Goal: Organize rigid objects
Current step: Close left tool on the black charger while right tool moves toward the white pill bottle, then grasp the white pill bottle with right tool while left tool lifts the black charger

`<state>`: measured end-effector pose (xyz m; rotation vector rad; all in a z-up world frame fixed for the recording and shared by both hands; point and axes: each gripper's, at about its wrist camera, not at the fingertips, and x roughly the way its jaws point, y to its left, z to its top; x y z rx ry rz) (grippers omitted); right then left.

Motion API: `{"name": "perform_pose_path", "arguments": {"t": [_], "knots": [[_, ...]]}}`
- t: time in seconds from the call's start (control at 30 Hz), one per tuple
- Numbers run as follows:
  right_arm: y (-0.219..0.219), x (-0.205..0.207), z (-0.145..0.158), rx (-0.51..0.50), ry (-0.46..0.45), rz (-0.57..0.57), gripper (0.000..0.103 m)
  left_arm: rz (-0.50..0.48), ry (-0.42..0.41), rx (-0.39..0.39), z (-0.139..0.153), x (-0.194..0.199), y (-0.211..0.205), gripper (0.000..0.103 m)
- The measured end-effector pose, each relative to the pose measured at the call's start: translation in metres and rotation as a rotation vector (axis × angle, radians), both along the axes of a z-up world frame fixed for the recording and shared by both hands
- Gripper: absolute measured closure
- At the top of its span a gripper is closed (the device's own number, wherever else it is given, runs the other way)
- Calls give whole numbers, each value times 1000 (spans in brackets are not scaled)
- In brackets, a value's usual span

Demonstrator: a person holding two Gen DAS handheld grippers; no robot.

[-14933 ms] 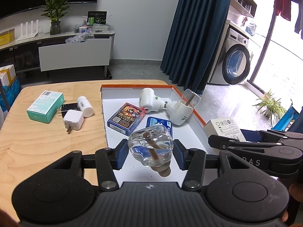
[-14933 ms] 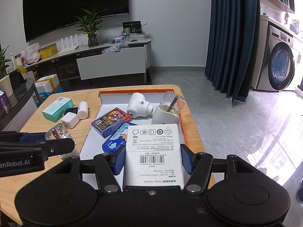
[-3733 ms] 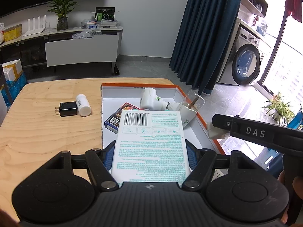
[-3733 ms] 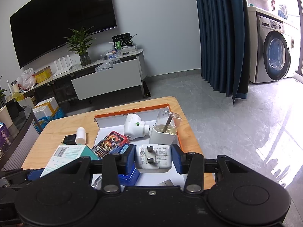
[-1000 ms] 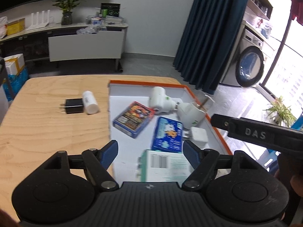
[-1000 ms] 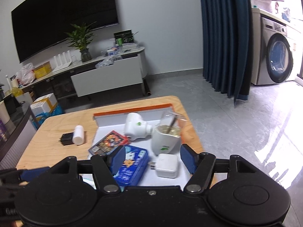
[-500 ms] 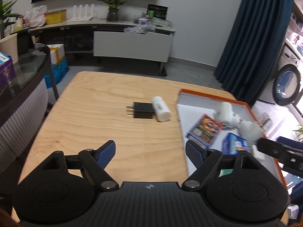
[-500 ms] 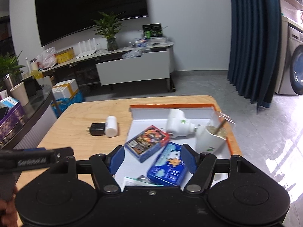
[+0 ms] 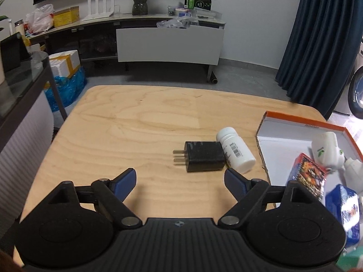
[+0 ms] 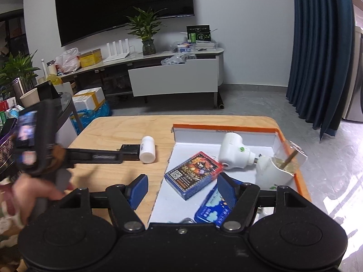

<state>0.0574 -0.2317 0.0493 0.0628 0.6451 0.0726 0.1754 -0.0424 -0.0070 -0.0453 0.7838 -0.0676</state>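
Swung away from the box [image 9: 283, 133], the left gripper [image 9: 180, 181] hovers spread and empty behind the black charger [image 9: 204, 156], lying flat, 2 prongs pointing left; right gripper [image 10: 181, 187] released, empty.

The desk [image 9: 158, 117] is pale plywood-looking wood with a wavy grain and a smooth, low-sheen finish. Black charger [image 9: 204, 156] looks like matt plastic, a bit scuffed on top, with bare metal prongs. The white pill bottle [image 9: 236, 153] next to it is smooth plastic with a paper label. The tray [image 10: 223, 128] reads as cardboard, orange outside and plain white inside. The card box [image 10: 192, 174] is glossy printed paper. White plug-in diffuser [image 10: 234, 150] is shiny plastic. Both tongs [image 9: 180, 179] [image 10: 182, 187] are matt black plastic with ribbed blue pads [image 10: 226, 192] and small metal pivot pins.
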Motion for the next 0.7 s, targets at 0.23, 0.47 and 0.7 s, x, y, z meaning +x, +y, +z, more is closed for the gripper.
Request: {"name": "perform_pose_path", "arguments": {"t": [0.23, 0.47, 0.7], "knots": [[1, 17, -4, 4, -6, 15, 23, -25, 4, 23, -17, 28, -13, 12], [0, 30, -10, 13, 1, 9, 23, -55, -59, 74, -22, 29, -18, 34], [10, 56, -14, 21, 40, 54, 23, -97, -68, 47, -15, 11, -2, 42]]}}
